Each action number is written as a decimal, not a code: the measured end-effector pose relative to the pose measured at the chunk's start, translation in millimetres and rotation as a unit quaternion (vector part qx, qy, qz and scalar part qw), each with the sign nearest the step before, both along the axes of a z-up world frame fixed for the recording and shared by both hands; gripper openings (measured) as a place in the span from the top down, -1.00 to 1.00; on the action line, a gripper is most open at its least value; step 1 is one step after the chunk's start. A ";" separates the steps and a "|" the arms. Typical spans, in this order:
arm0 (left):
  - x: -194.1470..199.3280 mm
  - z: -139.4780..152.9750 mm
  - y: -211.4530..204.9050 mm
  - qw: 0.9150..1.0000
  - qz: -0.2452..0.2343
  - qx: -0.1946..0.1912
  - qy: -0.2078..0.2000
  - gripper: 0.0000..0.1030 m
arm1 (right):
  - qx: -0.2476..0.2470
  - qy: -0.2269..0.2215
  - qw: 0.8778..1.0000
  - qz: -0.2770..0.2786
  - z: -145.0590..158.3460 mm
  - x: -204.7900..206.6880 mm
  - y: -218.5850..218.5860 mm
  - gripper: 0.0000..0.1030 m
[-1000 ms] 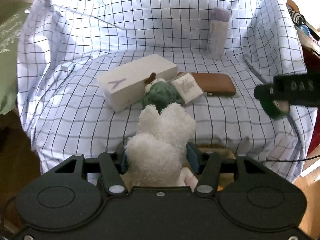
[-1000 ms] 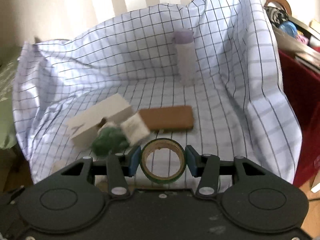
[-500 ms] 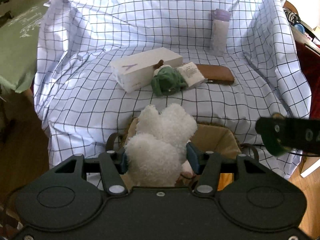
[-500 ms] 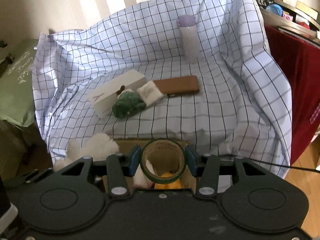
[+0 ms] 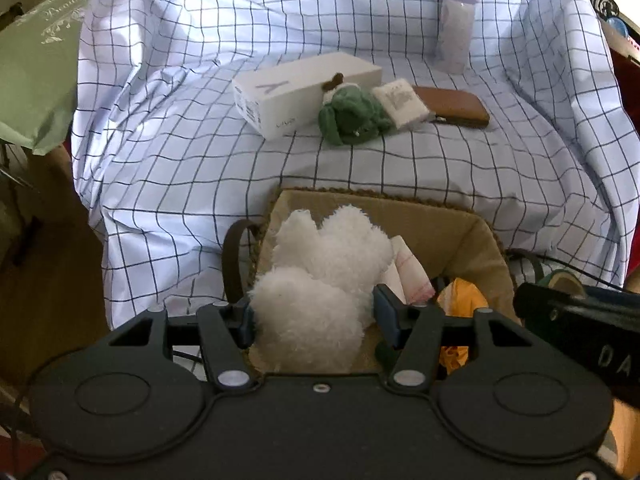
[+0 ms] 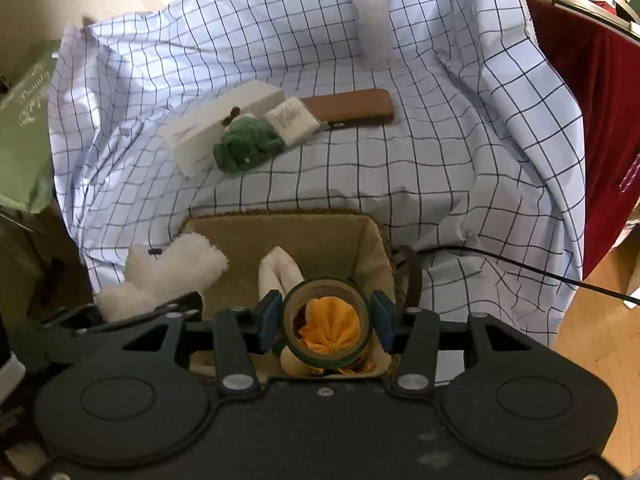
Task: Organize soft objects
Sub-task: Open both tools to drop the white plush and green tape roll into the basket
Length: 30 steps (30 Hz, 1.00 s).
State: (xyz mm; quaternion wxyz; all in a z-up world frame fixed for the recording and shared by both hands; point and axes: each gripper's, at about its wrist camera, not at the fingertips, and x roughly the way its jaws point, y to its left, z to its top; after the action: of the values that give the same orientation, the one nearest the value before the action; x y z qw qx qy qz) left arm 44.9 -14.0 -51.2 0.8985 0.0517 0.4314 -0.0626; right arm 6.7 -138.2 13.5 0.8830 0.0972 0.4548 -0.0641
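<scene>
**A:** What dominates the frame?

**B:** A white cloth with a dark grid check (image 5: 192, 152), draped over a seat. Hard against its front edge sits the landmark, a tan woven basket with a beige liner (image 5: 452, 224), a dark strap handle at each side.

**A:** And the task's thing?

**B:** A fluffy white plush toy (image 5: 320, 288), clamped between the blue pads of the left gripper (image 5: 314, 314). It hangs over the basket's left half, its lobes pointing toward the far rim, so the drop lies straight below.

**A:** The other tool?

**B:** The right gripper (image 6: 325, 322) is closed on a green-edged roll of tape (image 6: 326, 354), the ring facing the camera, above the basket's right half. Both hands are over the basket; the left one carries the soft item.

**A:** What already lies inside?

**B:** A crumpled yellow-orange cloth (image 6: 330, 326), seen through the roll, and a pale folded fabric piece (image 6: 276, 272) beside it. They leave room under the toy, though the two grippers sit close together and could, by my reading, bump on release.

**A:** Beyond the basket?

**B:** On the cloth behind it: a long white carton (image 5: 304, 92), a flat brown leather case (image 5: 456, 108), a small green plush animal (image 5: 352, 118) touching the carton, and a small white packet (image 5: 400, 104) between plush and case. Farther back stands a pale bottle with a lilac cap (image 5: 456, 28).
</scene>
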 end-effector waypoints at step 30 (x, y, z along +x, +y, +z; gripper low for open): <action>8.0 -7.2 4.4 0.999 0.007 -0.016 0.031 -0.23 | -0.002 0.012 1.000 -0.005 -4.5 5.6 -2.9 0.07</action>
State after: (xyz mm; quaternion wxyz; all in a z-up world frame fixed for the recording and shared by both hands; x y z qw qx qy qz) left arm 52.8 -9.6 -58.5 0.8858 0.0321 0.4583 -0.0647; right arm 12.3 -141.1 9.0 0.8772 0.0972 0.4649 -0.0709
